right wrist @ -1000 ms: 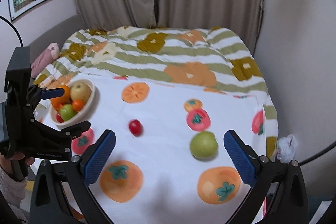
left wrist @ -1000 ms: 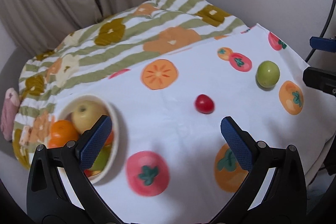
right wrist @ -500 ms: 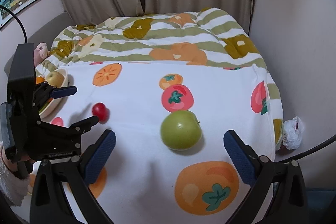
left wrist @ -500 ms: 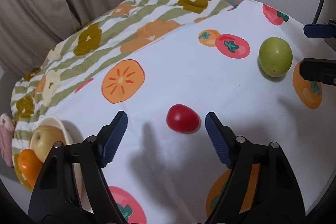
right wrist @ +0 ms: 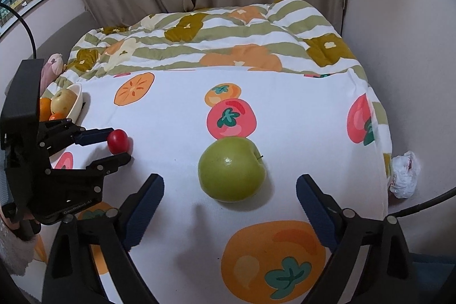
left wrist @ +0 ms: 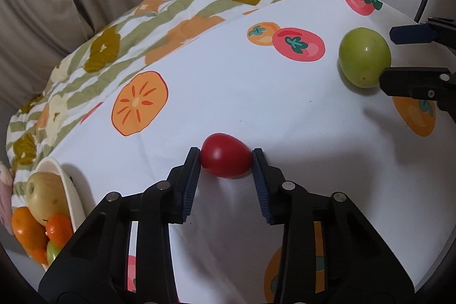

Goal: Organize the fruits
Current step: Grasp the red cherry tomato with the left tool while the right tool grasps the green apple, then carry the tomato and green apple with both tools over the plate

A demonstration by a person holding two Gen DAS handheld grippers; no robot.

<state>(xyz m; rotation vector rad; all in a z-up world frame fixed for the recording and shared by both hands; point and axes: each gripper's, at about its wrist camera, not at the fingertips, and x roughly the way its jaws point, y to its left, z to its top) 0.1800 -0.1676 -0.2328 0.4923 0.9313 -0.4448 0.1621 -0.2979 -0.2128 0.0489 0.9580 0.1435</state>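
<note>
A small red tomato [left wrist: 225,157] lies on the white fruit-print cloth [left wrist: 228,93], and my left gripper [left wrist: 226,154] is shut on it, both pads pressing its sides. The right wrist view shows the same grip on the tomato [right wrist: 117,141] at the left. A green apple [right wrist: 232,173] sits on the cloth between the fingers of my right gripper [right wrist: 230,185]. Its jaws are closing, and the pads stand clear of the apple on both sides. A white bowl [left wrist: 72,187] at the left holds a yellow apple, oranges and a green fruit.
A striped flower quilt [right wrist: 228,42] covers the bed beyond the cloth. Curtains hang behind and a wall runs close along the right. A crumpled white bag [right wrist: 404,175] lies beside the bed's right edge. A pink soft toy [right wrist: 52,66] lies behind the bowl [right wrist: 77,101].
Both grippers have come down and closer to the fruit. The left jaws have closed onto the tomato. The right jaws have narrowed a little around the apple.
</note>
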